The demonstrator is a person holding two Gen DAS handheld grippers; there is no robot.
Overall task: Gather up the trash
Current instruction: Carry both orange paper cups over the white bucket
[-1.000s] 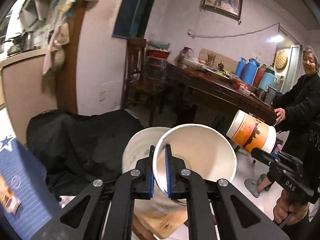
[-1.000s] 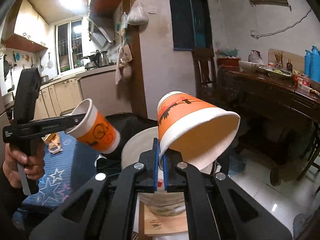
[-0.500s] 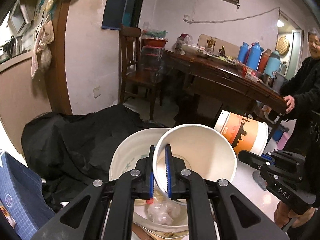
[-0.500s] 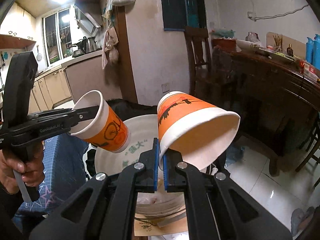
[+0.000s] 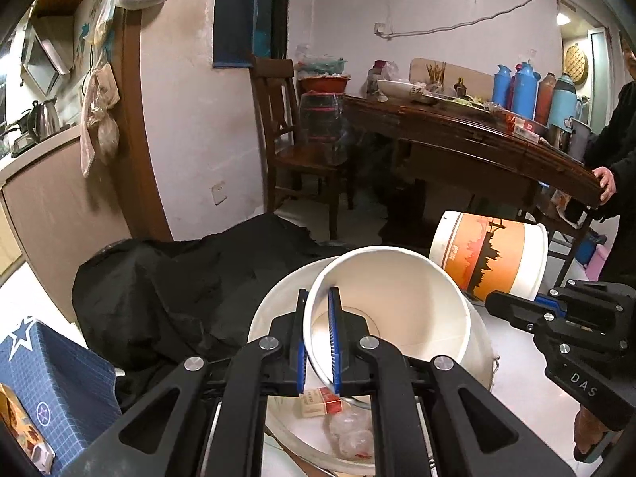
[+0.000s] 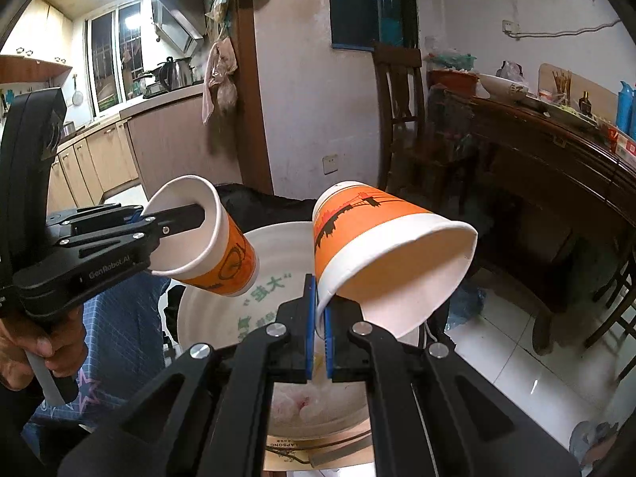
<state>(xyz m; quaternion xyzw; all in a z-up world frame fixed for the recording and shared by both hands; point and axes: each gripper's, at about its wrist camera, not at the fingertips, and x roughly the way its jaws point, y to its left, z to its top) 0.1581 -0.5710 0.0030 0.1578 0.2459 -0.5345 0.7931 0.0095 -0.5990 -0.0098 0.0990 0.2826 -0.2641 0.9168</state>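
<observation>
My left gripper point(image 5: 318, 334) is shut on the rim of an orange-and-white paper cup point(image 5: 397, 310), one finger inside its white mouth; the same cup point(image 6: 222, 254) shows at the left of the right wrist view, tilted. My right gripper point(image 6: 318, 318) is shut on the rim of a second orange paper cup point(image 6: 381, 246), which lies on its side with the mouth to the lower right; that cup point(image 5: 489, 254) appears at the right of the left wrist view. Both cups hang over a white plastic bucket point(image 5: 278, 306) point(image 6: 278, 262) that holds a red packet point(image 5: 320, 401) and crumpled clear plastic point(image 5: 349, 433).
A black cloth point(image 5: 179, 278) lies left of the bucket, beside a blue star-patterned box point(image 5: 47, 369). A dark wooden table point(image 5: 477, 139) with thermoses and a chair point(image 5: 302, 147) stand behind. A person point(image 5: 620, 151) stands at the right with a hand on the table edge.
Both grippers have moved forward and down with their cups, so the bucket has come closer and its contents now show. The cups stay gripped the same way.
</observation>
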